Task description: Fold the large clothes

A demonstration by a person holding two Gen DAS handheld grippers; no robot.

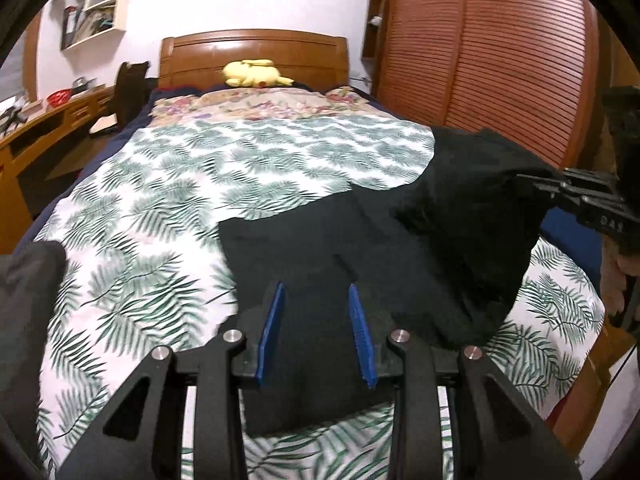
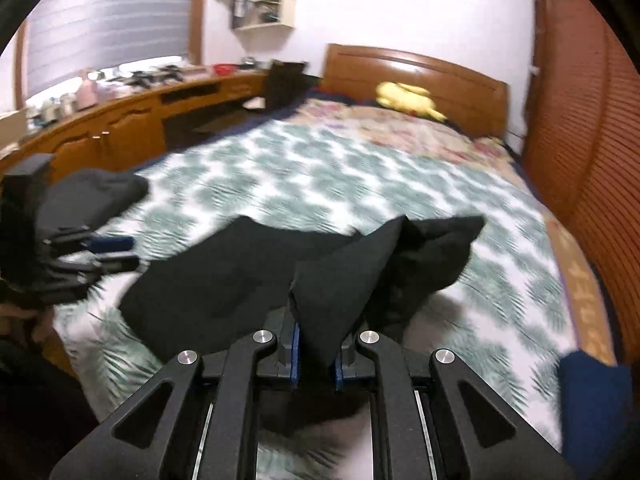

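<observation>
A large black garment lies on the leaf-print bedspread, partly flat and partly bunched at its right side. My right gripper is shut on a raised corner of the garment, which stands up as a peak between its blue pads. From the left wrist view, that gripper comes in from the right and holds the fabric off the bed. My left gripper hovers over the near flat part with its blue pads apart. In the right wrist view the left gripper sits by the garment's left edge, pinching nothing.
A dark grey cloth pile lies at the bed's left edge. A yellow plush toy rests by the wooden headboard. A slatted wardrobe runs along the right, a wooden desk along the left. Something blue sits near right.
</observation>
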